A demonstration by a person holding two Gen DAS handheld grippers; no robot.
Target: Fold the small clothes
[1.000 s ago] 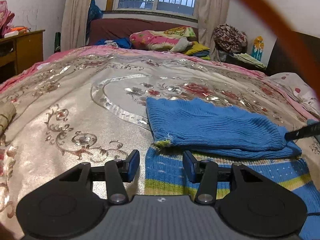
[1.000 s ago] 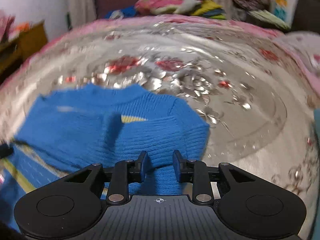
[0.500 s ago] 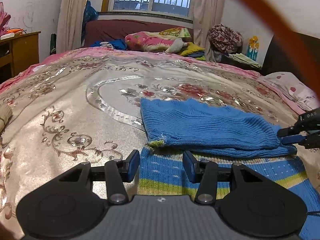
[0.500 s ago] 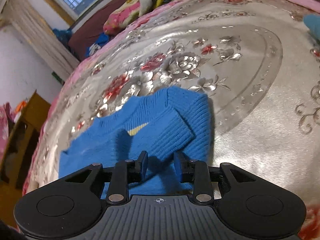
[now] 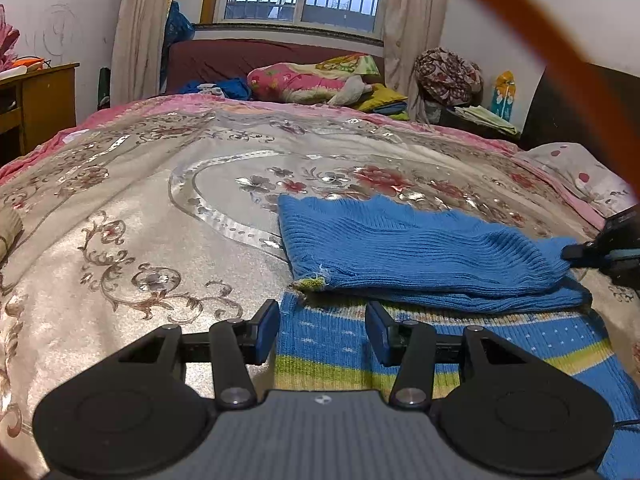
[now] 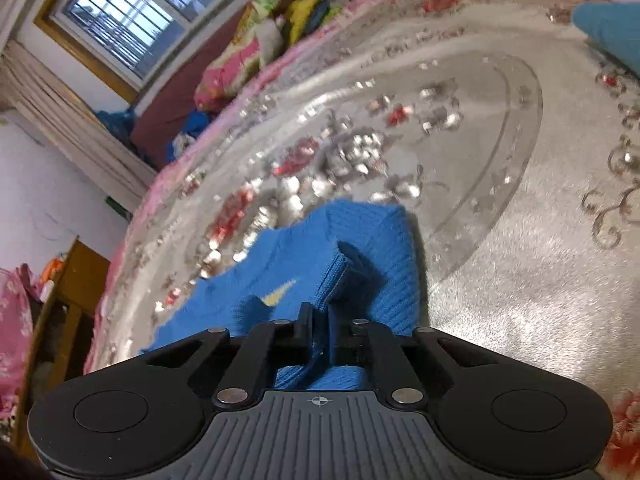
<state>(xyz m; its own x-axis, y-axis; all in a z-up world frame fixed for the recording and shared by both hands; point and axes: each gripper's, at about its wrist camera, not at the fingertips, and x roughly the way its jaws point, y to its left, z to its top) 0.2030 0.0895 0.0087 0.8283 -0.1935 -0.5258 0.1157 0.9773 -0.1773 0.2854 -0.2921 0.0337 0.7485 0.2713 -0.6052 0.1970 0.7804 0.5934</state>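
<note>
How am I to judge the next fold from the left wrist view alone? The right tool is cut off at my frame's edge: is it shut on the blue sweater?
Observer: Yes. The right tool has just been closing, and its pads now pinch a ribbed edge of the blue sweater.
Operator: Anything showing on the knit near it?
Observer: A small yellow mark lies just left of the pinched edge.
Operator: Anything else lying on the bedspread that side?
Observer: A teal cloth at the far right corner, apart from the sweater.
</note>
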